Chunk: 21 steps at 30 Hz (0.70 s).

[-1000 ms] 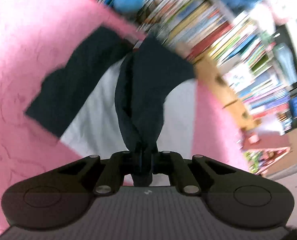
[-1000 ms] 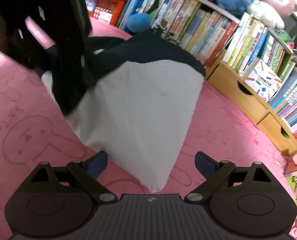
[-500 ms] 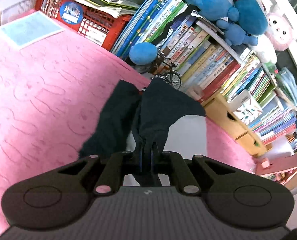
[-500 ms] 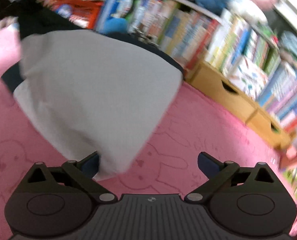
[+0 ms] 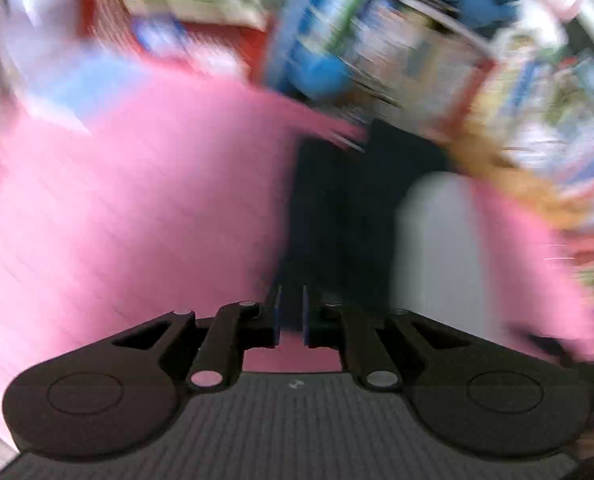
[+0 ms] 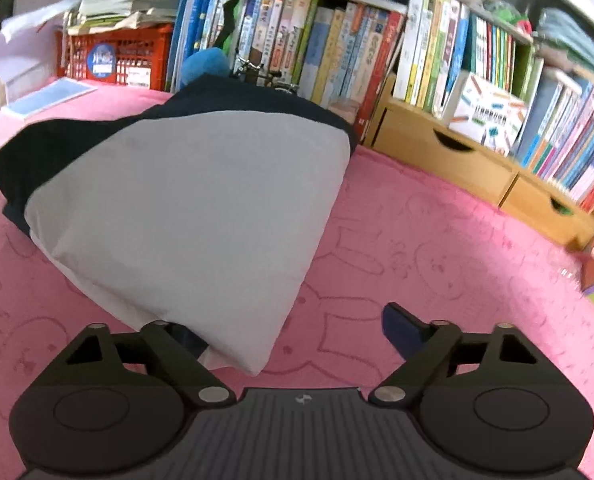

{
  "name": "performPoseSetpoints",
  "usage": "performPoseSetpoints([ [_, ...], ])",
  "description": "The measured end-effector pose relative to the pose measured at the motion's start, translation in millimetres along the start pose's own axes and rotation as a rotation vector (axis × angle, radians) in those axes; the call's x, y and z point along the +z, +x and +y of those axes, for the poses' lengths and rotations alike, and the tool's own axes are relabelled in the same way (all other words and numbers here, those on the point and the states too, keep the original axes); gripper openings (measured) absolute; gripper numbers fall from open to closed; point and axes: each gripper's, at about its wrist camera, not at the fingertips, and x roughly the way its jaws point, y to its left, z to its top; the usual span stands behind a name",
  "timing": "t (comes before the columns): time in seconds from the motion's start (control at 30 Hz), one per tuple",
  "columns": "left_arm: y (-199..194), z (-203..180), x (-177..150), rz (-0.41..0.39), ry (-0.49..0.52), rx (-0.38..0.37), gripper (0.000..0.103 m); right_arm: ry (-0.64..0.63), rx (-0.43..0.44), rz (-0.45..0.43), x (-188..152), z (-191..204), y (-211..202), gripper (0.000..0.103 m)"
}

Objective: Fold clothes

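A garment with a white body (image 6: 193,208) and navy sleeves and shoulders (image 6: 41,148) lies folded on the pink blanket (image 6: 437,248). In the blurred left wrist view its navy part (image 5: 337,208) and white part (image 5: 437,240) lie ahead. My left gripper (image 5: 291,320) has its jaws nearly together with a narrow gap that shows pink blanket, and no cloth between them. My right gripper (image 6: 293,328) is open wide at the garment's near corner; the white cloth covers its left finger.
A bookshelf full of books (image 6: 377,52) and wooden drawers (image 6: 449,148) stand behind the blanket. A red crate (image 6: 117,60) with papers is at the back left. A blue plush toy (image 6: 207,64) sits by the garment's far edge.
My left gripper has let go of the navy sleeve and its jaws have parted slightly; the sleeve now lies on the garment. The left view swings fast. My right gripper has moved closer to the garment's corner.
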Motion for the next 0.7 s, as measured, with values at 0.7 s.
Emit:
performPoseSetpoints([
  [0.7,94.0,-27.9,-17.5,0.071,-0.358,-0.138,0.033,-0.006,-0.074,-0.066,0.3,9.2,-10.9,0.083],
])
